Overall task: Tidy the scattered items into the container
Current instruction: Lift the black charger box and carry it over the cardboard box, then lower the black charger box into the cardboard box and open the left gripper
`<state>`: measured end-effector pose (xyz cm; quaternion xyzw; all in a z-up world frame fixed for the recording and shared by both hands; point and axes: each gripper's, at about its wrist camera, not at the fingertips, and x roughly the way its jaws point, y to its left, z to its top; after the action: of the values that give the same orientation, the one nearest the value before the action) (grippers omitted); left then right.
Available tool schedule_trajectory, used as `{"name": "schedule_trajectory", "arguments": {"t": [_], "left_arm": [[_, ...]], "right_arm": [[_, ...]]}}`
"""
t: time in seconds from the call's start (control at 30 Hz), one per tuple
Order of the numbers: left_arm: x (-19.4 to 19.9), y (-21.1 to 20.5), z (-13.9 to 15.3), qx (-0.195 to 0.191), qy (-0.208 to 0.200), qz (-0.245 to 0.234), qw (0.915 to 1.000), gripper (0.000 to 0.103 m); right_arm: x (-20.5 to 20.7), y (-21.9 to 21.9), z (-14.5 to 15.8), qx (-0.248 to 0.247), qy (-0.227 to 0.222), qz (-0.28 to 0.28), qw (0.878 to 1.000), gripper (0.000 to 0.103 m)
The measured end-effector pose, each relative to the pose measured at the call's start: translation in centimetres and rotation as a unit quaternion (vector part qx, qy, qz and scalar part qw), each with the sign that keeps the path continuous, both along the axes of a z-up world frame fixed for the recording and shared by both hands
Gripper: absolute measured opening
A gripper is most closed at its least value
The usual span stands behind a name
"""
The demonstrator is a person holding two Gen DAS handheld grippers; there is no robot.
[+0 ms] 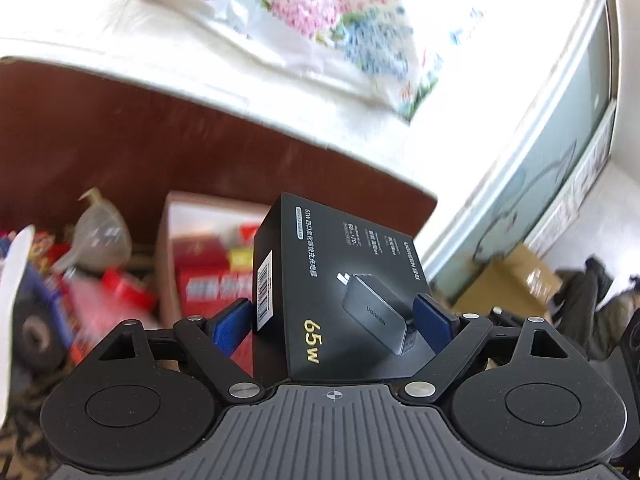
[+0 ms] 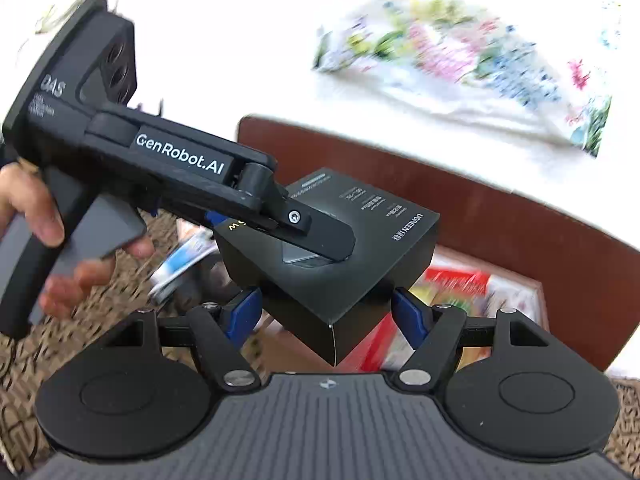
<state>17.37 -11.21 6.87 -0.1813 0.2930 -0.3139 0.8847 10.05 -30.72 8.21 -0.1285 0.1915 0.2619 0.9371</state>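
One black UGREEN 65W charger box (image 1: 340, 292), two grippers, both on it. My left gripper (image 1: 334, 320) has its blue pads (image 1: 230, 326) pressed on the box's two side faces, jaws wide, box sitting upright between them close to the camera. My right gripper (image 2: 326, 312) clamps the same box at its near lower end, corner pointing at the lens; in that view the left gripper's finger lies across the box top, with a hand (image 2: 48, 216) on its trigger grip. Box is in the air above one open cardboard container (image 1: 176, 240), which already has red and yellow packets inside. Left of the container: loose clutter including one clear plastic funnel (image 1: 102, 236). Beyond it, a brown bed frame (image 1: 160, 152) with a white sheet and one floral pillow (image 1: 320, 12). Patterned brown carpet (image 2: 24, 360) underneath. Background is motion-blurred.
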Motion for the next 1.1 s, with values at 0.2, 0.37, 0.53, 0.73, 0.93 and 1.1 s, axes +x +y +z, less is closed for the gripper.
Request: {"name": "schedule_trajectory", "arguments": {"t": [0.2, 0.37, 0.53, 0.73, 0.93, 1.1], "left_arm": [[6.5, -1.5, 0.6, -0.031, -0.006, 0.016, 0.9994, 0.088], [11.6, -2.6, -1.4, -0.044, 0.017, 0.013, 0.9988, 0.090], [15.3, -3.9, -3.5, -0.046, 0.030, 0.011, 0.9984, 0.090], [17.8, -6.0, -6.2, -0.007, 0.059, -0.023, 0.9980, 0.095], [17.7, -5.6, -7.2, 0.015, 0.051, 0.002, 0.9986, 0.103], [17.3, -5.4, -7.2, 0.029, 0.044, 0.001, 0.9986, 0.103]], "right_arm": [[6.8, -1.4, 1.5, -0.001, -0.011, -0.006, 1.000, 0.076], [11.3, -1.7, 0.3, -0.026, -0.001, -0.007, 1.000, 0.076], [15.2, -2.6, -1.3, -0.032, 0.014, -0.011, 0.999, 0.076], [17.7, -4.4, -3.7, -0.045, 0.028, -0.037, 0.998, 0.085], [18.2, -5.3, -5.5, -0.052, 0.049, -0.056, 0.996, 0.083], [18.6, -4.8, -6.5, -0.068, 0.062, -0.051, 0.994, 0.075]]}}
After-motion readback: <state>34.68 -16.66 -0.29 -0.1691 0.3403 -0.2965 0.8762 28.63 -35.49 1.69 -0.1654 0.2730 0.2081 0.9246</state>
